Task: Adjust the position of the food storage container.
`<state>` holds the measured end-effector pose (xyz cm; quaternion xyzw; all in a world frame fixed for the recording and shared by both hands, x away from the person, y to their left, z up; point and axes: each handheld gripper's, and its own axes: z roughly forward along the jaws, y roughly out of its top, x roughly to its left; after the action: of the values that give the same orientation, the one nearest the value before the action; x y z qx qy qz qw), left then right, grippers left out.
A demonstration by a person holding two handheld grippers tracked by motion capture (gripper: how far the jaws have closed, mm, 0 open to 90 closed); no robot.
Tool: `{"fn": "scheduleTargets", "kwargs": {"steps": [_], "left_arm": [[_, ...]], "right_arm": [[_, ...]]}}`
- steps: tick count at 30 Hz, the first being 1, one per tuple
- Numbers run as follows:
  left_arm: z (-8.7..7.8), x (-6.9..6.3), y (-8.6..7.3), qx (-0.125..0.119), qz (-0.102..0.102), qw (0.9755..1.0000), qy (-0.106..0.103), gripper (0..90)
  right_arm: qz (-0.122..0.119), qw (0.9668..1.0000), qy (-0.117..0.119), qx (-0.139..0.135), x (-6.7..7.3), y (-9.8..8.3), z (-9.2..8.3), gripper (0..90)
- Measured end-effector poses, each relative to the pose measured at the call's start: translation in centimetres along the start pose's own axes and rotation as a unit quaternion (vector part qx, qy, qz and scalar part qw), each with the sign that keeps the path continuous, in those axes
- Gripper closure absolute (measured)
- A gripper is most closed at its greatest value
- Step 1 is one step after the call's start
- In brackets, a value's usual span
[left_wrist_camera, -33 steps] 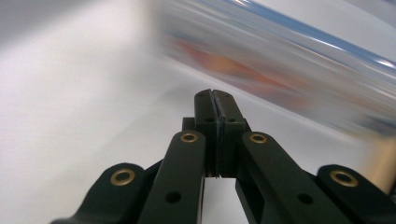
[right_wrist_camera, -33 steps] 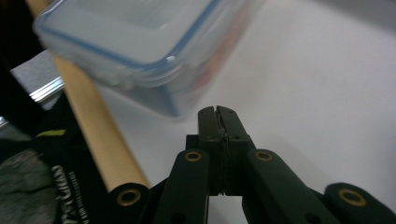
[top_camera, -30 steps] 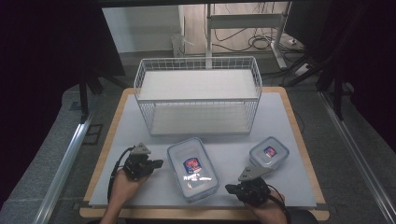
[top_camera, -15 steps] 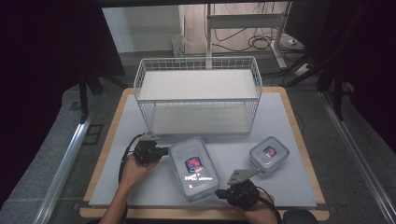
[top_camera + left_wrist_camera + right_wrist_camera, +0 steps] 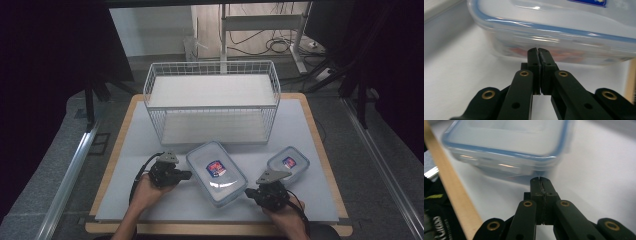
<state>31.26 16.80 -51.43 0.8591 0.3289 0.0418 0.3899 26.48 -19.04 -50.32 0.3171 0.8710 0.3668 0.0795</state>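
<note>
A large clear lidded container [image 5: 216, 172] with a blue seal and a red-blue label lies on the white mat. My left gripper [image 5: 187, 175] is shut, its tips at the container's left side. In the left gripper view the shut gripper [image 5: 538, 50] almost touches the container wall [image 5: 554, 27]. My right gripper [image 5: 250, 193] is also shut and sits just off the container's near right corner. The right gripper view has the shut gripper [image 5: 540, 179] a short way from that container [image 5: 506, 147]. A smaller matching container [image 5: 288, 165] rests to the right.
A white wire basket [image 5: 210, 63] stands at the back of the mat, open at the top. The table's wooden front edge [image 5: 449, 185] runs close beside my right gripper. Open mat lies left of my left hand.
My left gripper has come in against the large container's left side, and the container has shifted slightly right. My right gripper dipped toward the front edge, then returned beside the container's near corner.
</note>
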Motion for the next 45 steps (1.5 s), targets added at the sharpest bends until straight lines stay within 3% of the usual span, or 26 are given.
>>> {"fn": "scheduleTargets", "kwargs": {"steps": [1,2,3,4,6,9,12,18,21,29,33,45], "left_arm": [[-0.3,1.1,0.0,-0.005,-0.017,0.9995,0.025,88.6],[-0.3,1.1,0.0,-0.005,-0.017,0.9995,0.025,88.6],[-0.2,2.4,0.2,-0.012,-0.038,0.9978,0.052,88.4],[-0.2,2.4,0.2,-0.012,-0.038,0.9978,0.052,88.0],[0.8,4.0,1.0,-0.033,-0.046,0.9968,0.055,87.1],[1.8,4.5,1.9,-0.041,-0.039,0.9976,0.04,87.9],[2.1,4.3,2.0,-0.036,-0.032,0.998,0.042,90.0],[1.2,3.2,1.2,-0.036,-0.04,0.9983,0.019,90.0],[0.9,2.0,0.5,-0.026,-0.044,0.9986,0.015,90.0],[0.0,-0.1,-0.7,-0.019,-0.057,0.9981,0.014,90.0],[-0.9,-1.4,-1.9,-0.015,-0.069,0.9974,0.015,90.0],[-2.3,-3.8,-4.0,-0.017,-0.078,0.9965,0.022,89.9]], "right_arm": [[0.011,0.9999,0.001,-0.007,-0.4,-0.1,-0.2,89.7],[0.015,0.9999,0.002,-0.008,-0.5,-0.1,-0.3,89.7],[0.016,0.9998,0.002,-0.01,-0.5,-0.2,-0.4,89.7],[0.016,0.9998,0.002,-0.01,-0.5,-0.2,-0.4,89.7],[0.017,0.9997,0.014,-0.01,0.0,-0.2,-0.2,89.6],[0.012,0.9997,0.023,-0.006,0.6,-0.2,0.0,89.6],[0.01,0.9997,0.024,-0.003,0.8,-0.2,0.1,89.6],[0.022,0.9997,0.012,0.002,-0.3,-0.4,-0.1,89.7],[0.026,0.9996,-0.012,0.003,-0.9,-0.4,-0.5,89.6],[0.036,0.9985,-0.042,0.004,-2.3,0.1,-0.3,89.7],[0.049,0.9975,-0.05,0.008,-3.1,0.9,0.7,89.8],[0.032,0.9974,-0.063,0.017,-3.9,3.2,3.3,89.8]]}}
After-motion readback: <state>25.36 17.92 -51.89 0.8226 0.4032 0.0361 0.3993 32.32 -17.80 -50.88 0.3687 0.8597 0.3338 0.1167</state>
